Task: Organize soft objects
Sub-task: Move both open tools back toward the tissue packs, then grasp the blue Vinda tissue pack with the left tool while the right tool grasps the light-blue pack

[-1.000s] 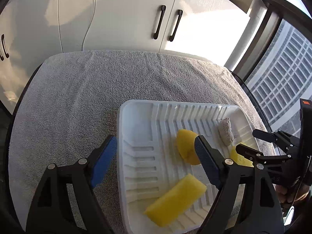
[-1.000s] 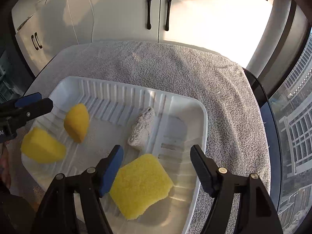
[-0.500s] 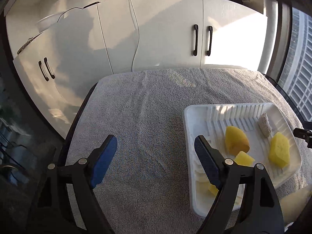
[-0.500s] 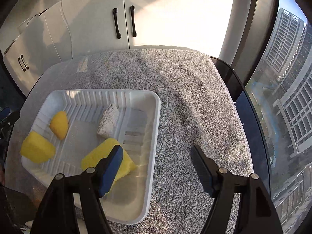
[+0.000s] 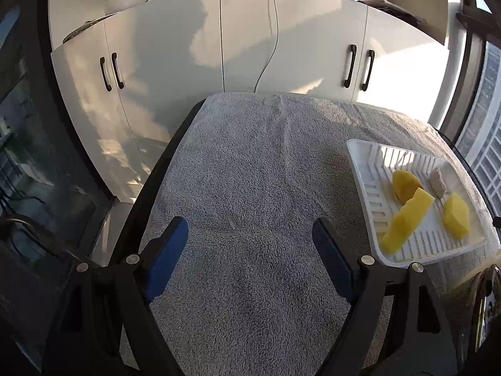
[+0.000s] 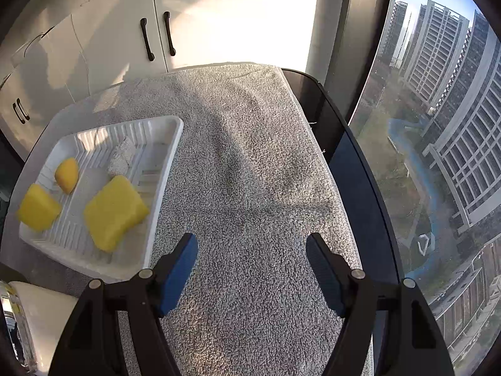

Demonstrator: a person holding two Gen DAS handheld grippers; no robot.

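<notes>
On the towel, tray holds sponges.

I draw the left gripper off the white tray leftward onto bare grey towel, the right gripper rightward off it too, tray now aside in both views
</notes>
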